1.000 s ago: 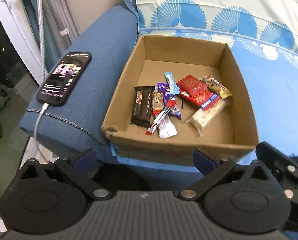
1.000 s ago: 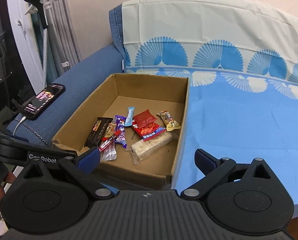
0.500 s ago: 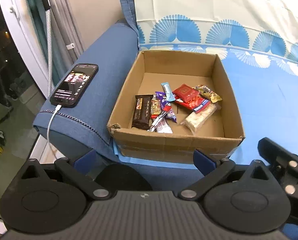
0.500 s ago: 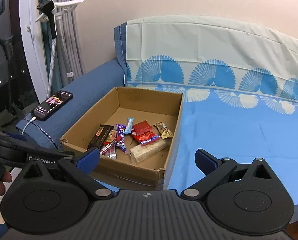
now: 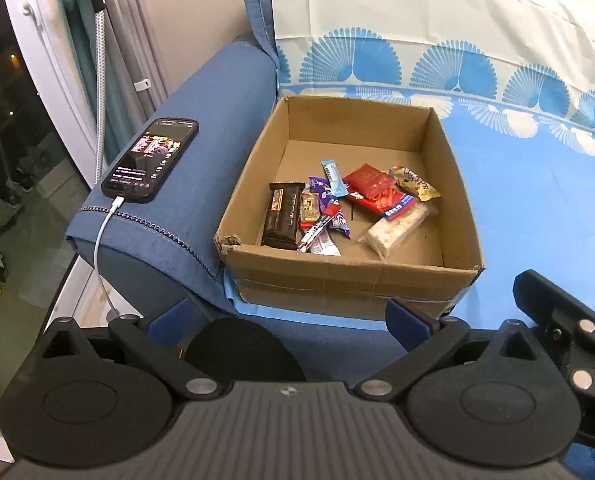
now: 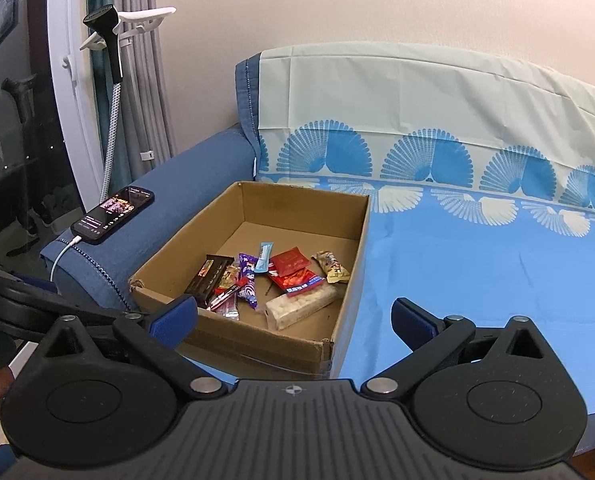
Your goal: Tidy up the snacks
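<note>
An open cardboard box [image 5: 253, 160] [image 6: 361, 248] sits on the blue sofa seat beside the armrest. Several snacks lie inside it: a dark chocolate bar [image 5: 282, 216] [image 6: 208, 280], a purple wrapper [image 5: 329, 206], a thin blue stick [image 5: 333, 176], red packets [image 5: 371, 184] [image 6: 293, 266], a clear pack of white puffed bars [image 5: 397, 229] [image 6: 299, 306] and a yellowish candy pack [image 5: 413, 183]. My left gripper [image 5: 285, 316] is open and empty, in front of the box's near wall. My right gripper [image 6: 293, 316] is open and empty, near the box's front right corner.
A lit phone [image 5: 151, 160] [image 6: 113, 213] lies on the blue armrest, plugged into a white cable [image 5: 101, 248]. A sheet with blue fan prints [image 6: 477, 248] covers the seat and backrest. A phone stand [image 6: 111, 36] and curtains are at the left by the window.
Both grippers have pulled back and up from the box, so it looks smaller and more of the sofa back shows. The snacks have not moved.
</note>
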The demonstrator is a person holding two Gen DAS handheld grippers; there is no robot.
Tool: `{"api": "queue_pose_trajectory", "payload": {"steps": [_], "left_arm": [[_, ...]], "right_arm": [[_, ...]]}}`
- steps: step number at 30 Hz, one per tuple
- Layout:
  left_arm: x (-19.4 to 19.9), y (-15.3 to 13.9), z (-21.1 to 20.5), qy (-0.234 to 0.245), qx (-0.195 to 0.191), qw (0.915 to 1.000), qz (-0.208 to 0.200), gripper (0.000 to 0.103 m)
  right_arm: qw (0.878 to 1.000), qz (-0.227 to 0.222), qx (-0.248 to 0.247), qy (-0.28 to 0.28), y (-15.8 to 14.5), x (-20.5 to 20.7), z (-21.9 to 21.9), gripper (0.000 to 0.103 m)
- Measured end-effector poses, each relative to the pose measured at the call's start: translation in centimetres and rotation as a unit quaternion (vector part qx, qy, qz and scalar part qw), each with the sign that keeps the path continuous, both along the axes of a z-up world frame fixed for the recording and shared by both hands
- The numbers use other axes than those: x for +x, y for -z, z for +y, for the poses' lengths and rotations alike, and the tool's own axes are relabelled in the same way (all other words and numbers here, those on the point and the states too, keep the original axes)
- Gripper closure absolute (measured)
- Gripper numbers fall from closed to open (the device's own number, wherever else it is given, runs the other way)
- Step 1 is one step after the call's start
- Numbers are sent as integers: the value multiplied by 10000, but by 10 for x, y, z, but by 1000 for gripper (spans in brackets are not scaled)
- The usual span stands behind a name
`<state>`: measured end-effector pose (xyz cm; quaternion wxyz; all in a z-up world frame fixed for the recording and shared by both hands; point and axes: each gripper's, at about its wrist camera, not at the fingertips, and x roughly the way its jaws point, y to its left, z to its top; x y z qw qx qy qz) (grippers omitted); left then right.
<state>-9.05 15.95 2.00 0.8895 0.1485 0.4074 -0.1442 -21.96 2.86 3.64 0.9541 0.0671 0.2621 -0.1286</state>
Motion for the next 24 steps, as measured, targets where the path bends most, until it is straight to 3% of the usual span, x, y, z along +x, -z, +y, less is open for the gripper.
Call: {"api": "queue_pose_trajectory", "payload": {"steps": [24], "left_arm": [[1,0,0,-23,41,10000,-1,0]], "right_arm": [[10000,22,8,-6,2,2,0,1]]}}
